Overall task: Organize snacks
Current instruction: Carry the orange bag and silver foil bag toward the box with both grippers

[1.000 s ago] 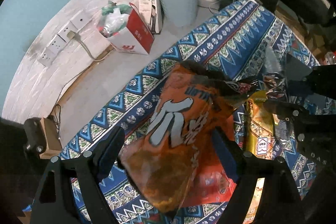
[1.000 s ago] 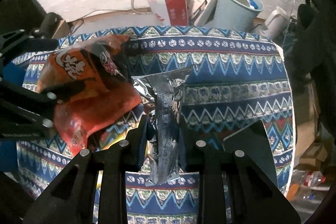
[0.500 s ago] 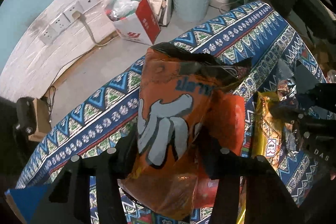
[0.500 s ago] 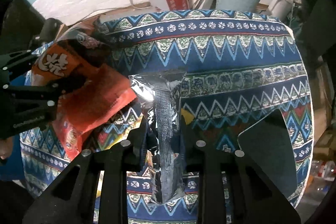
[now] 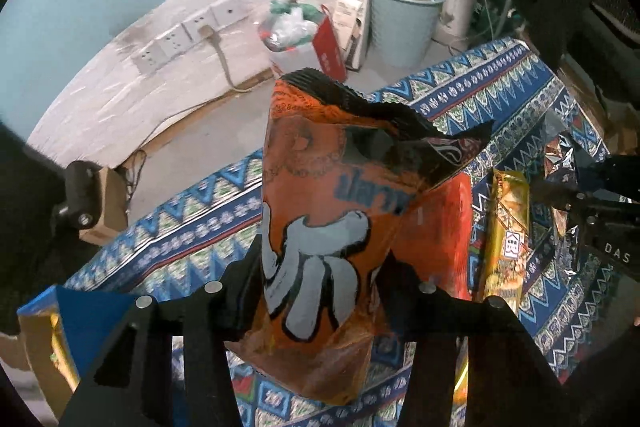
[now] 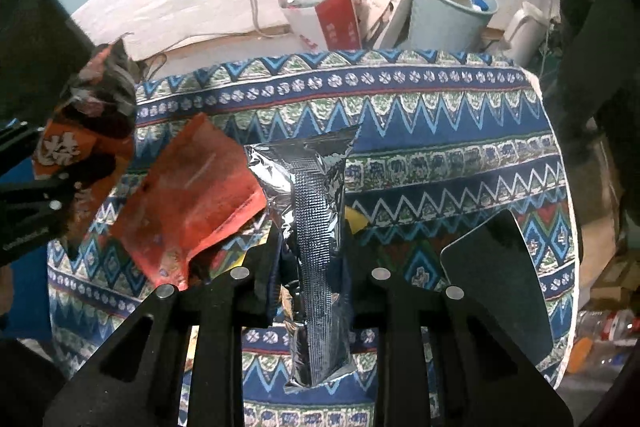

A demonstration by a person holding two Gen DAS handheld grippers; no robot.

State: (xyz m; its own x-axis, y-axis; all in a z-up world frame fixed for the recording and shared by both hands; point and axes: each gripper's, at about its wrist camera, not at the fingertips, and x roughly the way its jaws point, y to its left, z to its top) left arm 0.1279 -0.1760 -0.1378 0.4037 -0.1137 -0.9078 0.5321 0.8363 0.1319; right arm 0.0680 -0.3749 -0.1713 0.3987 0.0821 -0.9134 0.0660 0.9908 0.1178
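The left claw (image 5: 320, 291) was wide open a sec ago w/ the orange chip bag (image 5: 320, 227) loose between its two sides. Now its jaws have just been closing, and they squeeze the bag near its bottom. The bag stands up tall in the left cam and is off the bench (image 6: 440, 131), up over the bench's left edge. So the grab looks done, and the bag is now being carried, not just poked.

The right claw (image 6: 316, 267) is pinched tight on the silver snack pack (image 6: 316, 211), same as a sec ago. That pack sticks straight up between its two sides, over the middle of the bench near the front edge.

Other snacks lie on the patterned cloth. A flat red bag (image 6: 188, 199) sits toward the bench's left side, just beside the silver pack. A long yellow pack (image 5: 506, 239) lies next to the red one in the left cam.

What it means: both hands are full now, 1 snack each. I think the next bit is to put them down somewhere neat. A blue box (image 5: 68, 327) shows at the bottom left corner of the left cam, past the bench's edge. It may be the spot for snacks, but can't tell for sure.
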